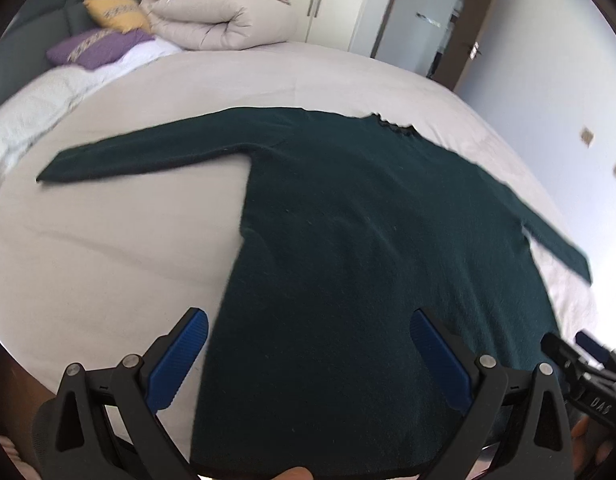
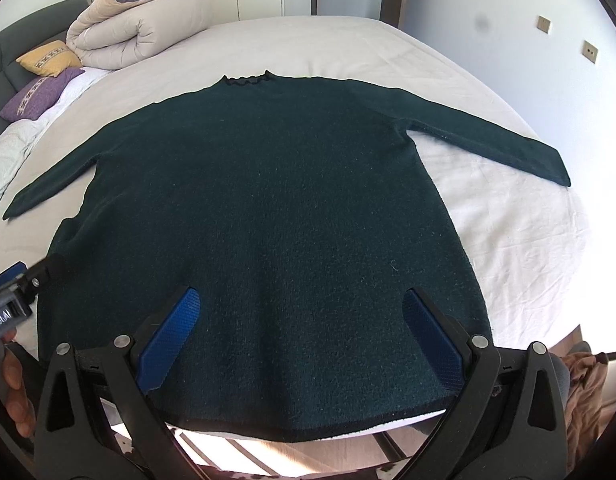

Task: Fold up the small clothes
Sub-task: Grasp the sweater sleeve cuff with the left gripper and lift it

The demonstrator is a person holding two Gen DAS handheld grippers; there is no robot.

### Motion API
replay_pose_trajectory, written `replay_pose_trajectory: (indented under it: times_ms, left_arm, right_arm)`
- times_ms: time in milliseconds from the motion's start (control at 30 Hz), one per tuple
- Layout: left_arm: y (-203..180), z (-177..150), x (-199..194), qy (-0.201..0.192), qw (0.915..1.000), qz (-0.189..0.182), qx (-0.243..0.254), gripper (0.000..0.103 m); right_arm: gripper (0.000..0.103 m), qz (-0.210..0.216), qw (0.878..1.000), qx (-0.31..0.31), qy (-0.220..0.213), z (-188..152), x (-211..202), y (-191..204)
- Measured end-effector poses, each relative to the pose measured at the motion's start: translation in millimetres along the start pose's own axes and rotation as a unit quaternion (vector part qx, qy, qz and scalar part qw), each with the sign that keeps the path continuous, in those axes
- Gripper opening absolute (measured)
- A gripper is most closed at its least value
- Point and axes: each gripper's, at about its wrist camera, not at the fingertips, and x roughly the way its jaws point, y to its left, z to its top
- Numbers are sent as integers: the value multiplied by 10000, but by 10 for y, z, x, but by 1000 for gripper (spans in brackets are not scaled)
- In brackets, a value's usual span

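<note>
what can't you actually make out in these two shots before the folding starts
- Left wrist view: the sweater hem runs off the bottom edge, and motion blur smears the knit.
- Left wrist view: the right gripper is clipped at the right rim, so its fingers are mostly unseen.
- Right wrist view: the left gripper is cut by the left edge.
- Right wrist view: the brown cloth at lower right is half hidden behind the gripper frame.

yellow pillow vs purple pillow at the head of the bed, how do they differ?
Colour: the yellow pillow is mustard yellow, the purple pillow is lilac.
Position: the yellow pillow sits next to the rolled beige duvet; the purple pillow lies on the side away from the duvet, nearer the camera.
Shared: both carry a patterned band across the middle, lie at the head of the bed, and are well clear of the green sweater.
</note>
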Motion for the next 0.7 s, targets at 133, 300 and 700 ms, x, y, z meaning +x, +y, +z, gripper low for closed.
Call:
replay_pose_trajectory:
  times_ms: [133, 300, 700]
  left_arm:
    - [534, 197, -21, -35, 9912, -896, -975, 103]
    - [1112, 397, 25, -138, 9734, -1148, -1978, 103]
    - [2812, 774, 236, -1289, 8754, -1406, -4441, 99]
  right_arm:
    - [103, 195, 9997, 39, -151, 115, -8, -12]
    - [103, 648, 9963, 8, -561, 308, -74, 42]
    - [103, 1097, 9920, -53, -617, 678, 44, 270]
